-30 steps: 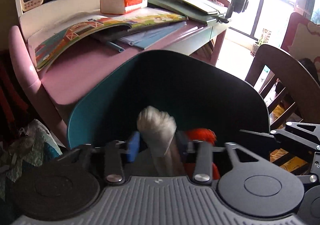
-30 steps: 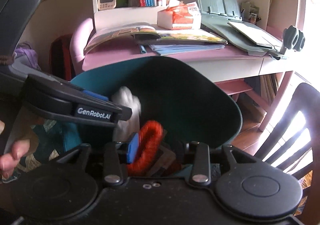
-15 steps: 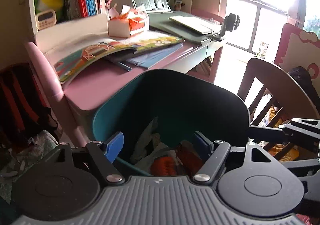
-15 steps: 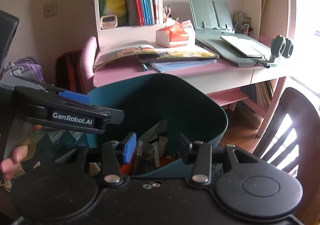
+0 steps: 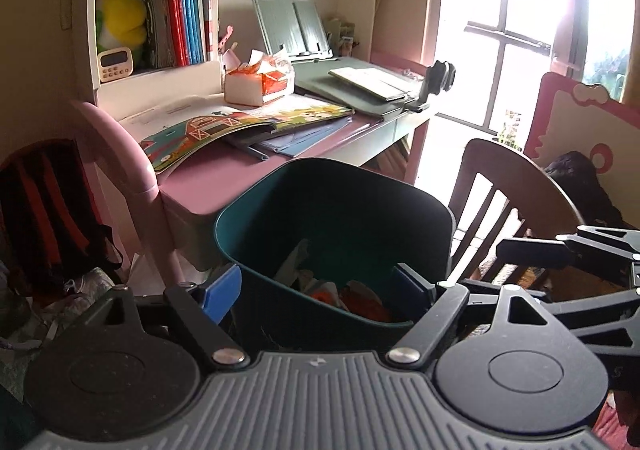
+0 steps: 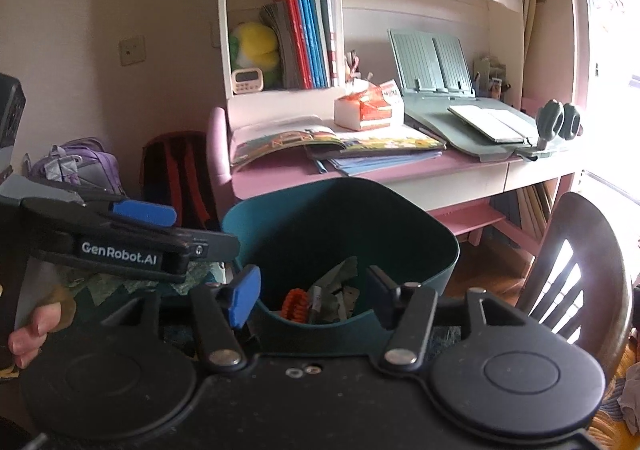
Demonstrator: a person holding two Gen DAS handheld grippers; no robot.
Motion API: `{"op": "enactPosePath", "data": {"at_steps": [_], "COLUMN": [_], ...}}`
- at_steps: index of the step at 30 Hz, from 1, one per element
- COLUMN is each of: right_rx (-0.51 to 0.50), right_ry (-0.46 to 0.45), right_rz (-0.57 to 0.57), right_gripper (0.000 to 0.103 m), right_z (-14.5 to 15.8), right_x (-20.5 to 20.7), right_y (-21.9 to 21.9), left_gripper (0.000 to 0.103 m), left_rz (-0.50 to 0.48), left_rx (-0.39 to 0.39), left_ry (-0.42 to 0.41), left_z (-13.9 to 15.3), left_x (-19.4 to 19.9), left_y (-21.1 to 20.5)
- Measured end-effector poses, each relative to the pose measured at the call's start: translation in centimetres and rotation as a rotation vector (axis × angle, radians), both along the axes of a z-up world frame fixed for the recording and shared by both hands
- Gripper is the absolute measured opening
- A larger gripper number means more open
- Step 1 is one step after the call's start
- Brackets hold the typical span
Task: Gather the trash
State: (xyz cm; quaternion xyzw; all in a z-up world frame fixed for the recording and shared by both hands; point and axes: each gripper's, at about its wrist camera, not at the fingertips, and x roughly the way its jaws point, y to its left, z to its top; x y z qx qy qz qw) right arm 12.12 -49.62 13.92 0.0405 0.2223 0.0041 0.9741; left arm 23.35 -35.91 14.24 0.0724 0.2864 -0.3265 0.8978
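A teal trash bin [image 5: 240, 218] [image 6: 452, 258] stands on the floor in front of the pink desk. Inside lie crumpled paper scraps [image 5: 308, 278] [image 6: 336, 286] and an orange-red piece [image 5: 368, 306] [image 6: 296, 304]. My left gripper [image 5: 316, 290] is open and empty, raised above the bin's near rim. My right gripper [image 6: 312, 292] is open and empty, also above the near rim. The left gripper's arm [image 6: 120, 242] shows at the left of the right wrist view, the right one's [image 5: 580, 250] at the right of the left wrist view.
A pink desk [image 5: 208, 186] [image 6: 280, 178] behind the bin holds open picture books [image 6: 320, 140], a tissue box [image 5: 260, 84], and a green book stand [image 6: 432, 62]. A dark wooden chair [image 5: 504, 186] [image 6: 580, 270] stands right. Backpacks [image 6: 176, 170] lie left.
Both grippers opened and dropped the white wad and the orange-red piece into the bin. Both then drew back and upward, so the bin looks smaller and the desk shelves show.
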Motion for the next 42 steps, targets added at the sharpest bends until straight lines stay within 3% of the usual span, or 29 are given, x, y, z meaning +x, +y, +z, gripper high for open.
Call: {"op": "enactPosePath", "data": {"at_steps": [3, 7, 14, 26, 42], "right_rx": [0.01, 0.037, 0.064, 0.072, 0.091], "right_ry": [-0.02, -0.05, -0.069, -0.086, -0.081], "right_rz": [-0.001, 0.008, 0.015, -0.022, -0.022], "right_gripper": [0.058, 0.059, 0.059, 0.06, 0.062], "right_z": [0.4, 0.9, 1.1, -0.1, -0.5], "right_x": [-1.1, -2.5, -3.9, -5.1, -5.1], "right_y": [0.4, 0.7, 1.5, 2.8, 3.1], "left_gripper": [0.084, 0.096, 0.101, 0.103, 0.103], "left_rz": [-0.011, -0.019, -0.014, 0.0, 0.024], "left_rx": [-0.008, -0.036, -0.071, -0.123, -0.126], "left_ry": [-0.009, -0.027, -0.035, -0.04, -0.041], "left_z": [0.1, 0.2, 0.3, -0.3, -1.0], "left_x": [-1.2, -2.9, -4.5, -5.8, -6.0], "left_y": [0.8, 2.1, 4.2, 7.1, 7.7]}}
